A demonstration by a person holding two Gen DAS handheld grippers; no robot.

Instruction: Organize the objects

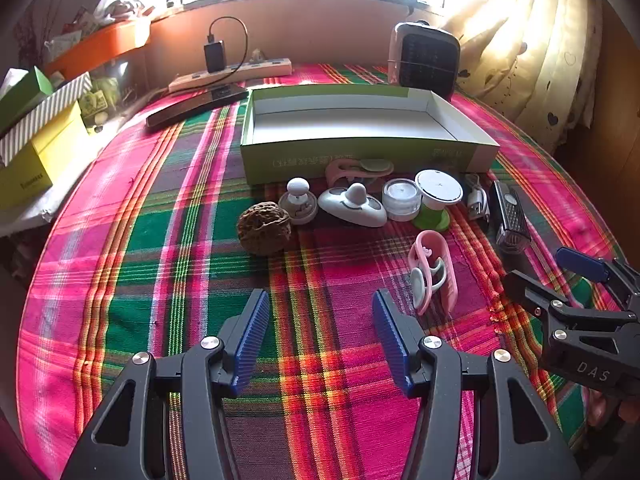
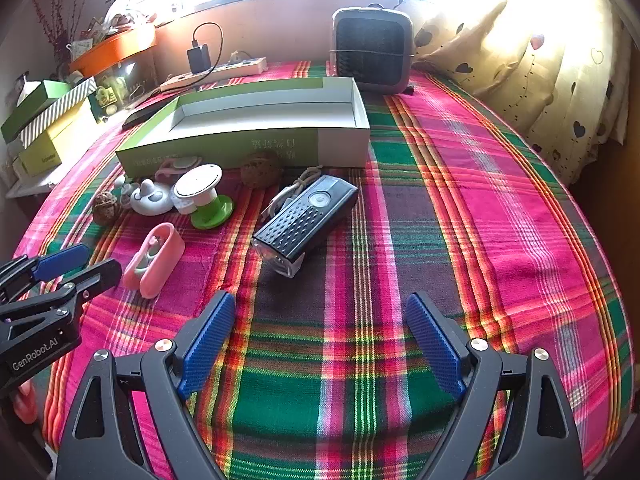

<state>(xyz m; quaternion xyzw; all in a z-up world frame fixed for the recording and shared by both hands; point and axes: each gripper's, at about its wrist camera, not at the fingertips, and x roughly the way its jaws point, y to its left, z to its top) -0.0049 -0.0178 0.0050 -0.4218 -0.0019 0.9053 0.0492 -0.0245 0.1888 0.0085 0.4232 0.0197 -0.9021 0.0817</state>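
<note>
Here each hand-held gripper, left (image 1: 320, 336) and right (image 2: 320, 340), gapes wide, empty.

The left gripper (image 1: 320, 336) hangs with jaws wide apart over the plaid tablecloth (image 1: 132, 248). A walnut (image 1: 264, 228), small white gadgets and a pink holder (image 1: 434, 270) lie before the empty green box (image 1: 366, 156) near the table's far edge.

Both the left gripper (image 1: 322, 336) and the right gripper (image 2: 320, 340) tilt downward, jaws spread wide, holding nothing.
</note>
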